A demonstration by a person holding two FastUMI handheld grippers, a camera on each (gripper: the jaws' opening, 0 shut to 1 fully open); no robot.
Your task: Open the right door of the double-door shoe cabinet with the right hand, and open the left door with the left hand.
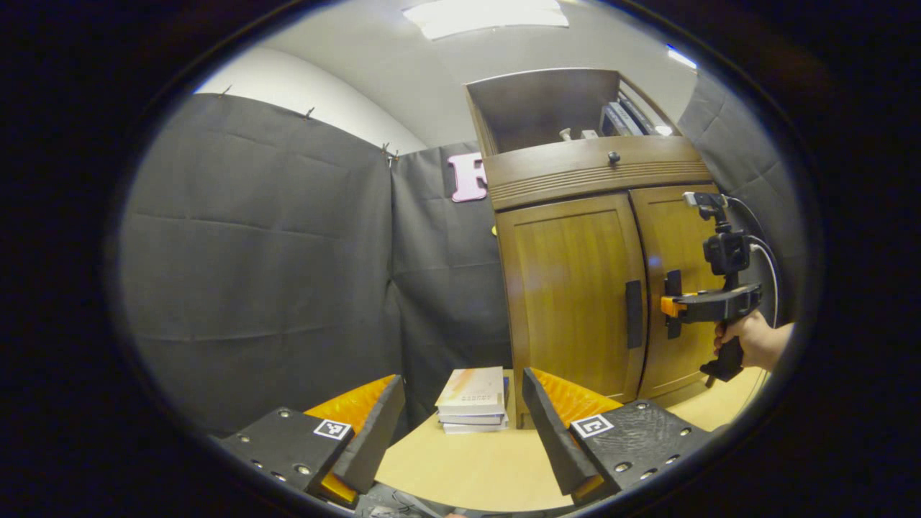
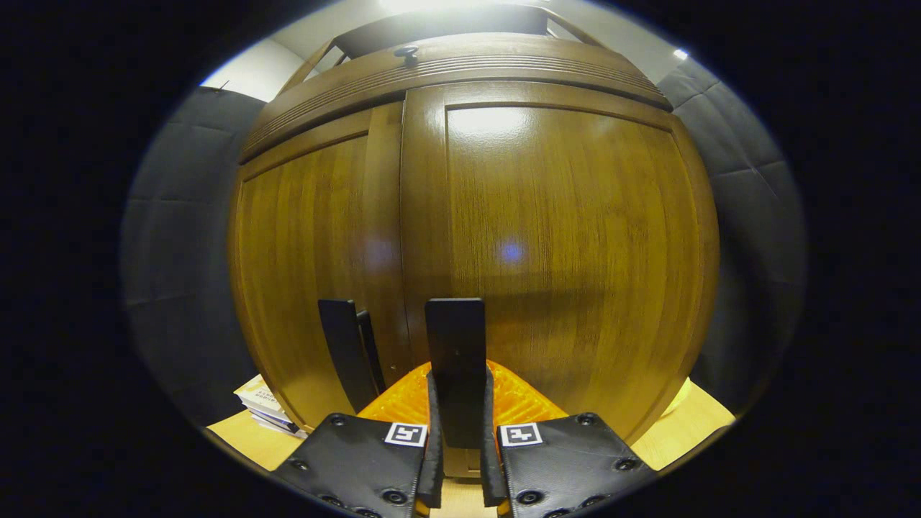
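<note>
Gripping the right door handle (image 2: 455,360), the right gripper (image 2: 457,460) has both fingers pressed against the handle's sides, jaws narrow. Right door (image 2: 568,244) sits flush with the left door (image 2: 309,259), both closed. Left door handle (image 2: 345,352) just beside the seam, untouched. In the left gripper view, the left gripper (image 1: 460,424) hangs wide open, holding nothing, well apart from the shoe cabinet (image 1: 575,180), which stands at the tabletop's (image 1: 468,467) far edge. A stack of books (image 1: 473,400) lies on the tabletop just beside the cabinet's left side. A hand (image 1: 752,338) holds the right gripper at the right door handle. Drawer knob (image 1: 614,156) above the doors.
</note>
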